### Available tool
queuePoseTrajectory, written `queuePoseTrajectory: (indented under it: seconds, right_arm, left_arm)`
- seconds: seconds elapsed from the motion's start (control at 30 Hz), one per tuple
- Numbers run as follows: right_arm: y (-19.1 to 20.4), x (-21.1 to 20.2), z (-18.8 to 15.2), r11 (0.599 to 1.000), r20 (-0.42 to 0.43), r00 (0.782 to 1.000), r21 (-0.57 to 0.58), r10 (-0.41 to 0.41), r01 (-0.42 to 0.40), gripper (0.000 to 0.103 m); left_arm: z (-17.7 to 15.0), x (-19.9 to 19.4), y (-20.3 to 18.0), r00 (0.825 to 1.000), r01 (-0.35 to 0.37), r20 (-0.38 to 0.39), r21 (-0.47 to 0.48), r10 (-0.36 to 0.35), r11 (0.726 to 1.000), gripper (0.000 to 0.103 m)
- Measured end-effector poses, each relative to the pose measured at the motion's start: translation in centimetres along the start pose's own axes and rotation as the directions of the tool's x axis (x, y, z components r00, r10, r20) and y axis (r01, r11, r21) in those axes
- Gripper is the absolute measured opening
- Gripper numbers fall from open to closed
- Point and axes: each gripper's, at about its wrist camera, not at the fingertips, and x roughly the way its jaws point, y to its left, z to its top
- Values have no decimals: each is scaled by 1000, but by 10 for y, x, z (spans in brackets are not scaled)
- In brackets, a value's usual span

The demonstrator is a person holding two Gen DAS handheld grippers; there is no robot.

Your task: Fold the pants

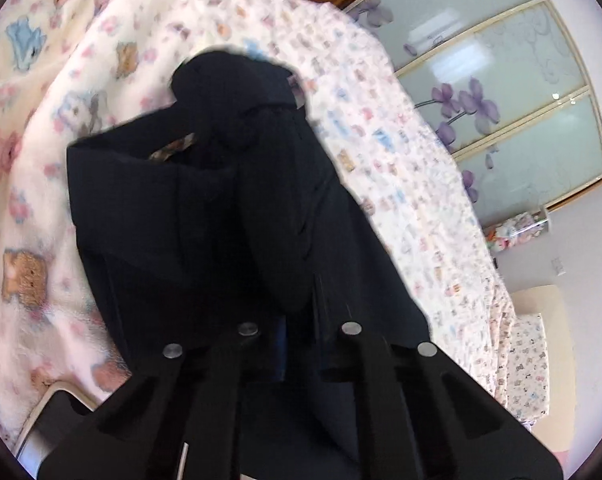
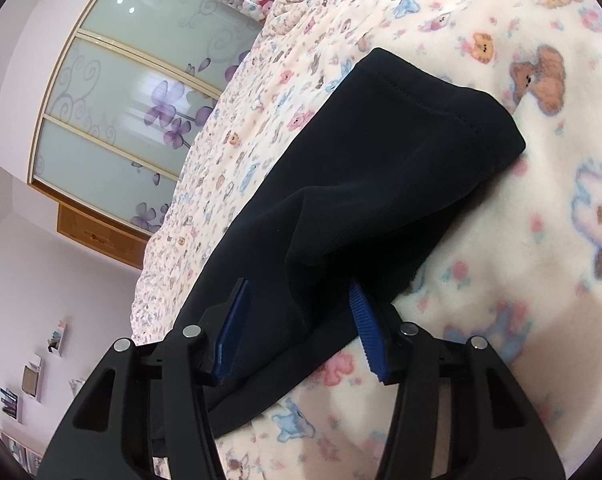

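Observation:
Dark navy pants [image 1: 205,220] lie bunched on a fleece blanket [image 1: 41,160] printed with bears. In the left wrist view the cloth rises toward my left gripper [image 1: 297,312] and covers its fingertips; the jaws are shut on the pants. In the right wrist view one pant leg [image 2: 381,152] runs away from me, its stitched hem at the far end. My right gripper [image 2: 301,320] stands open, and a raised fold of the cloth lies between its blue pads [image 2: 233,328] without being pinched.
A floral bed sheet [image 2: 229,152] runs beside the blanket to the bed's edge. Sliding wardrobe doors with purple flowers [image 1: 501,100] [image 2: 121,100] stand beyond the bed. A shelf of soft toys [image 1: 513,228] and small wall shelves [image 2: 33,376] line the walls.

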Motion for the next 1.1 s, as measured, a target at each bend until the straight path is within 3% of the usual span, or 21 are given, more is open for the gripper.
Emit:
queuePoseTrajectory:
  seconds: [0.1,0.2,0.27,0.33,0.4,0.47,0.63,0.73,0.9,0.93,1.0,1.07,1.1]
  right_arm:
    - [-2,1,3,1000,5,1000,22,-10,10,53]
    - [-8,3,7,997,5,1000,78,-5,4,53]
    - [-11,3,8,994,5,1000,110,0,0,53]
    - [-15,2,9,988,7,1000,152,8,-9,53]
    - [-19,-1,9,980,17,1000,195,20,-23,53]
    - [-22,-4,8,972,25,999,233,31,-36,53]
    - [-31,-7,11,950,24,999,308,48,-53,53]
    - [-27,-4,16,948,19,1000,317,25,-30,53]
    - [-17,-9,25,958,46,999,287,-25,11,62]
    - [-17,-8,28,959,50,998,281,-45,29,60]
    - [-11,1,40,972,30,993,211,-115,106,20]
    - [7,2,51,985,36,989,106,-142,137,10]
    - [28,-8,56,996,100,991,-1,-84,84,9]
  left_arm:
    - [-8,-23,-16,999,4,46,85,-8,996,8]
    - [-21,-47,-18,997,42,61,107,-48,993,8]
    - [-33,-55,-11,997,-2,71,130,-7,991,8]
    - [-40,-48,4,995,-96,51,147,89,984,8]
    - [-41,-37,20,992,-128,3,108,129,986,8]
    - [-41,-31,28,991,-131,-18,80,133,988,10]
    - [-44,-32,18,988,-155,11,128,155,980,11]
    - [-42,-30,24,989,-150,-3,107,151,983,14]
    - [-45,-27,30,989,-144,-5,97,145,985,15]
    - [-46,-27,30,989,-149,-3,101,151,984,15]
    - [-47,-26,29,987,-157,-2,104,158,982,15]
    - [-46,-26,29,987,-161,-3,106,162,981,15]
    - [-46,-27,27,987,-161,-3,109,163,981,15]
